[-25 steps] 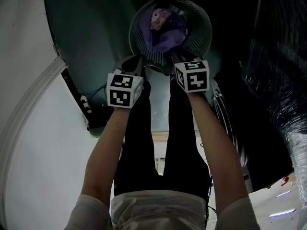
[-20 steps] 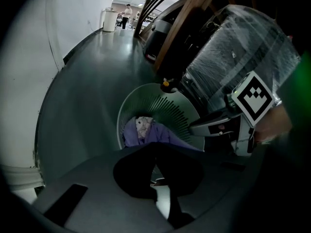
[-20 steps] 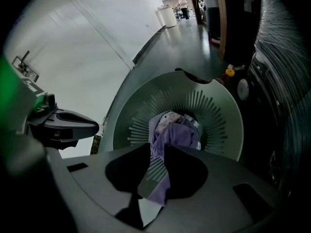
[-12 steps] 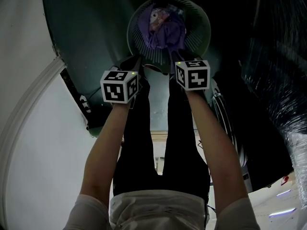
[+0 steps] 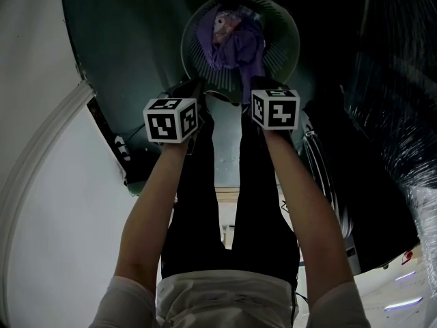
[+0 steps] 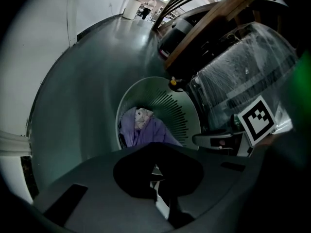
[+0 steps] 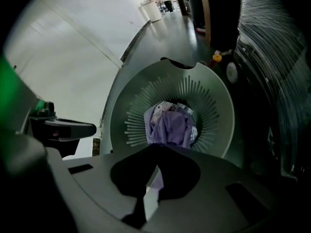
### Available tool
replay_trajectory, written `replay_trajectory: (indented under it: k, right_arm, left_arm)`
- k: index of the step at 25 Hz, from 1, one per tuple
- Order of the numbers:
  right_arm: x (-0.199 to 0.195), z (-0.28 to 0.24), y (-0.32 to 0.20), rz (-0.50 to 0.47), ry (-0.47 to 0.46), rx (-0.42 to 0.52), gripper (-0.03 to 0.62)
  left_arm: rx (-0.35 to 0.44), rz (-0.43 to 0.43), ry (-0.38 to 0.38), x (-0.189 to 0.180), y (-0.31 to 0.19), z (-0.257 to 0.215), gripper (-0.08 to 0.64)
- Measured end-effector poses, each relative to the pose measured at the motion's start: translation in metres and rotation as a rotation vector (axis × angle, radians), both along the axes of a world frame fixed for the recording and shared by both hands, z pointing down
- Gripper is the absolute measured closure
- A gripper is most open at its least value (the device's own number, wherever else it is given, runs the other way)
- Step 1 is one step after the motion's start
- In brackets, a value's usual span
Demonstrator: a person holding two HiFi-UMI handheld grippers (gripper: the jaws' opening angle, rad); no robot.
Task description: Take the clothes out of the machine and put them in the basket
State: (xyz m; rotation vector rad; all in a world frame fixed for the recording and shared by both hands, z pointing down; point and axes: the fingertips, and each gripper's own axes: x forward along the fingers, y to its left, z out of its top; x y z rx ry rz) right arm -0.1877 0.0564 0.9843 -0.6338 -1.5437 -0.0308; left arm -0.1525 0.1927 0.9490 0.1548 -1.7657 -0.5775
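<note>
Purple clothes lie heaped in the slatted basket, just beyond both sets of tips. My right gripper has just been closing and is now pressed together, apparently on nothing, though the view is dim. My left gripper is pressed together too. I should lift both clear of the rim before reaching for more.

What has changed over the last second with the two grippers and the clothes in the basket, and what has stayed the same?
The right gripper has just closed its jaws, seemingly on an edge of the purple garment, which now trails further towards it. The left gripper rolled, so its marker cube shows a different face. The basket and the person's stance stayed as they were.
</note>
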Motion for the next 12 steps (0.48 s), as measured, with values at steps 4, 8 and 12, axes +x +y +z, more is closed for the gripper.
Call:
replay_trajectory:
  k: [4, 8, 12]
  right_arm:
    - [0.009, -0.003, 0.004, -0.050, 0.005, 0.011, 0.584]
    - [0.017, -0.011, 0.010, -0.077, 0.005, -0.001, 0.584]
    - [0.026, -0.021, 0.017, -0.046, 0.023, -0.022, 0.584]
  left_arm:
    - [-0.011, 0.015, 0.000, 0.003, 0.001, -0.003, 0.538]
    - [-0.010, 0.002, -0.004, 0.005, 0.004, -0.009, 0.538]
    - [-0.021, -0.016, -0.007, 0.006, 0.011, -0.015, 0.538]
